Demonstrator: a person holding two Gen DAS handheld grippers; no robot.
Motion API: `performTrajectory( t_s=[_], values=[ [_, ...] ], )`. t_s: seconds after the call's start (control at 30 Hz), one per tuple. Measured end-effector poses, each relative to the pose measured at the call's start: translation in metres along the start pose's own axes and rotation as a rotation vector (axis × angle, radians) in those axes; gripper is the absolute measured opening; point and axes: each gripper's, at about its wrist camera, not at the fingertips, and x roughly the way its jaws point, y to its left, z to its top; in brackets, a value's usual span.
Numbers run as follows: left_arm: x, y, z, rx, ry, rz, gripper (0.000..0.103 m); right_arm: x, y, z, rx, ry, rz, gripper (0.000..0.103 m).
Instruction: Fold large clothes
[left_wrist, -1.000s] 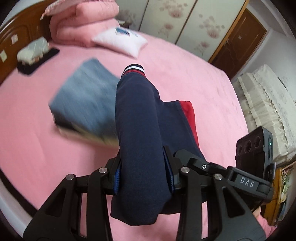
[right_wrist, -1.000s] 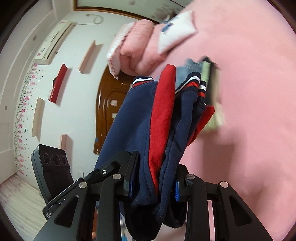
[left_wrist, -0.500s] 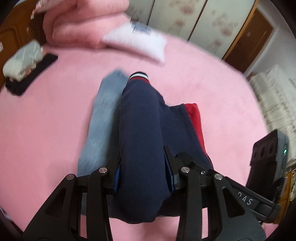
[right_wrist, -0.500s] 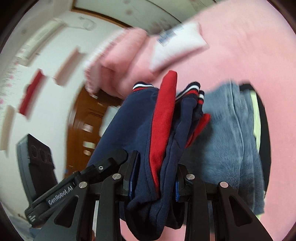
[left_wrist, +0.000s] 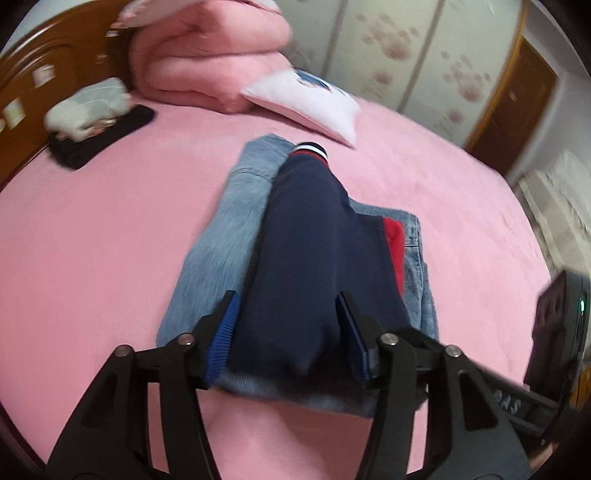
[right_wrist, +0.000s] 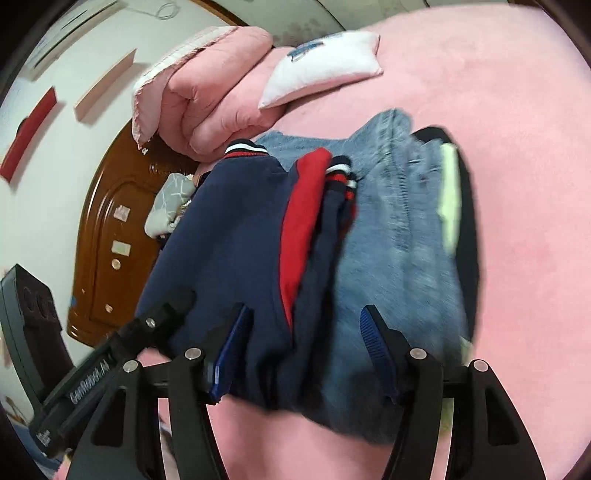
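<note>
A folded navy garment (left_wrist: 306, 240) with red panels and striped cuffs lies on top of a folded blue-grey denim piece (left_wrist: 218, 229) on the pink bed (left_wrist: 92, 240). My left gripper (left_wrist: 286, 306) straddles the garment's near end. Its jaws are opening, and the cloth sits loosely between the blue pads (left_wrist: 221, 339). In the right wrist view the same navy garment (right_wrist: 229, 229) rests on the denim (right_wrist: 399, 229). My right gripper (right_wrist: 306, 310) is also opening. Its left pad is at the cloth and its right pad stands clear of it.
A rolled pink quilt (left_wrist: 207, 55) and a white pillow (left_wrist: 303, 99) lie at the head of the bed, by the wooden headboard (left_wrist: 37, 81). A grey-white bundle on dark cloth (left_wrist: 92, 107) sits far left. A black garment with a pale stripe (right_wrist: 465, 206) lies under the denim.
Both grippers came down and forward with the navy garment, which now rests on the denim piece. Both pairs of jaws have widened from a tight grip on the cloth.
</note>
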Motion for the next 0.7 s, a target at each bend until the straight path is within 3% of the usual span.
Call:
performTrajectory(
  t_s=[0.07, 0.13, 0.23, 0.37, 0.47, 0.57, 0.7],
  values=[
    [-0.023, 0.001, -0.027, -0.088, -0.055, 0.017, 0.053, -0.032, -0.014, -0.02, -0.007, -0.011, -0.039, 0.082],
    [-0.038, 0.001, -0.052, -0.169, -0.04, 0.008, 0.053, -0.065, -0.046, -0.054, 0.024, 0.014, -0.08, 0.084],
    [-0.056, -0.008, -0.106, -0.227, 0.069, 0.004, 0.053, -0.108, -0.093, -0.112, 0.111, 0.079, -0.165, 0.084],
    [-0.08, -0.036, -0.183, -0.142, 0.211, 0.025, 0.053, -0.178, -0.169, -0.191, 0.25, 0.166, -0.289, 0.084],
    [-0.094, -0.078, -0.238, -0.052, 0.345, 0.037, 0.053, -0.243, -0.23, -0.251, 0.322, 0.218, -0.41, 0.085],
    [-0.113, -0.134, -0.286, 0.121, 0.412, 0.019, 0.053, -0.313, -0.29, -0.31, 0.426, 0.197, -0.524, 0.097],
    [-0.137, -0.207, -0.342, 0.266, 0.448, 0.019, 0.053, -0.403, -0.337, -0.366, 0.478, 0.149, -0.631, 0.1]
  ],
)
